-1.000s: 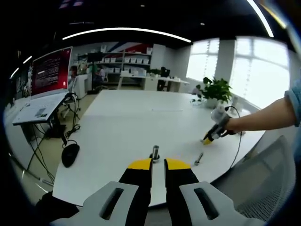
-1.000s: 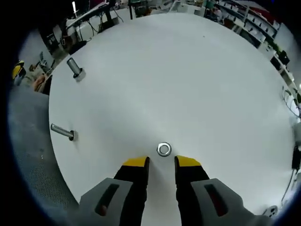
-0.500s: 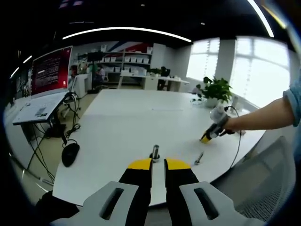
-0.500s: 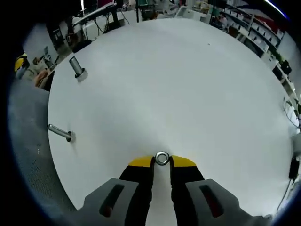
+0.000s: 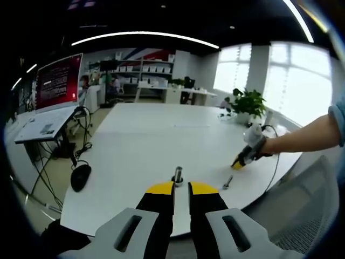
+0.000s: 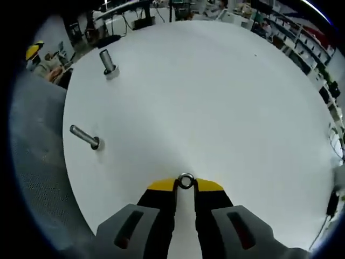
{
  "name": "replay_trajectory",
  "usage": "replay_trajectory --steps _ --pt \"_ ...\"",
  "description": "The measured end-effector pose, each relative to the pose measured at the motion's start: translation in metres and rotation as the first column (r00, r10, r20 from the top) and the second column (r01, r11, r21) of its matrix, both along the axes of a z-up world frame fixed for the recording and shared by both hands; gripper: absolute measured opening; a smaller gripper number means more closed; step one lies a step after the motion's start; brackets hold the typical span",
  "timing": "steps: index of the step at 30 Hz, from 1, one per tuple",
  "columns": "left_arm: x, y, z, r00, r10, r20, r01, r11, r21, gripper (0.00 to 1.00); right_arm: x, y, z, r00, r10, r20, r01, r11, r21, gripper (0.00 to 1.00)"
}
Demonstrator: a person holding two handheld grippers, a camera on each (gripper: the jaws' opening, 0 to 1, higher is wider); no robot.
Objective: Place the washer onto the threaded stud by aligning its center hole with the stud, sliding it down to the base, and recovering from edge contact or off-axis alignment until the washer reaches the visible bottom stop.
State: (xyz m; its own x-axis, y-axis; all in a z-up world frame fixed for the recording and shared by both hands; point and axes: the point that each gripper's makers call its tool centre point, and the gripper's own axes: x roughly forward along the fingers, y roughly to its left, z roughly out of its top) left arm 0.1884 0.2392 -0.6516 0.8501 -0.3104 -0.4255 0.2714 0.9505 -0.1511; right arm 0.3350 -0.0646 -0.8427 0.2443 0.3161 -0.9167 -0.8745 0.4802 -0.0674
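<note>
yellow-tipped fingers of the right gripper are pinched on the washer, holding it by its rim at the tips, just over the white counter. washer's w/ the right hand, so that's the arm to move. upright stud stands well apart, up-left across the counter in the right gripper view; a second stud lies on its side nearer, its long axis flat, so prob not the target. left gripper sits nearly closed on nothing, a thin gap between the tips, just short of the upright stud. next: carry washer over, hole level, centred on the vertical axis.
</note>
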Motion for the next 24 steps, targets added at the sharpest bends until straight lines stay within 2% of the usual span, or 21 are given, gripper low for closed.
replay_trajectory --steps 2,4,5,11,16,21,24 --pt "0.0 0.0 0.001 1.0 0.0 0.004 0.0 1.0 0.001 0.07 -0.01 0.008 -0.002 0.999 0.032 -0.001 -0.032 0.999 0.008 0.14" --pt "0.0 0.0 0.0 1.0 0.0 0.002 0.0 1.0 0.0 0.07 -0.019 0.014 0.001 0.996 0.085 0.006 -0.085 0.996 -0.013 0.14" --pt "0.0 0.0 0.0 1.0 -0.002 0.0 0.002 1.0 0.001 0.07 -0.027 0.018 0.001 0.995 0.099 -0.013 -0.099 0.995 -0.018 0.14" --pt "0.0 0.0 0.0 1.0 -0.004 0.004 0.004 1.0 0.002 0.07 -0.046 0.026 0.001 0.989 0.145 -0.03 -0.147 0.988 -0.046 0.14" --pt "0.0 -0.001 0.0 1.0 -0.005 0.003 0.005 1.0 0.003 0.07 -0.065 0.032 0.0 0.967 0.246 -0.062 -0.251 0.964 -0.087 0.14" --pt "0.0 -0.001 0.001 1.0 -0.004 0.008 0.004 1.0 0.001 0.07 -0.077 0.037 -0.001 0.945 0.313 -0.093 -0.323 0.938 -0.126 0.14" --pt "0.0 -0.001 0.001 1.0 -0.006 0.007 0.006 1.0 0.002 0.07 -0.074 0.036 -0.001 0.944 0.311 -0.106 -0.324 0.936 -0.136 0.15"
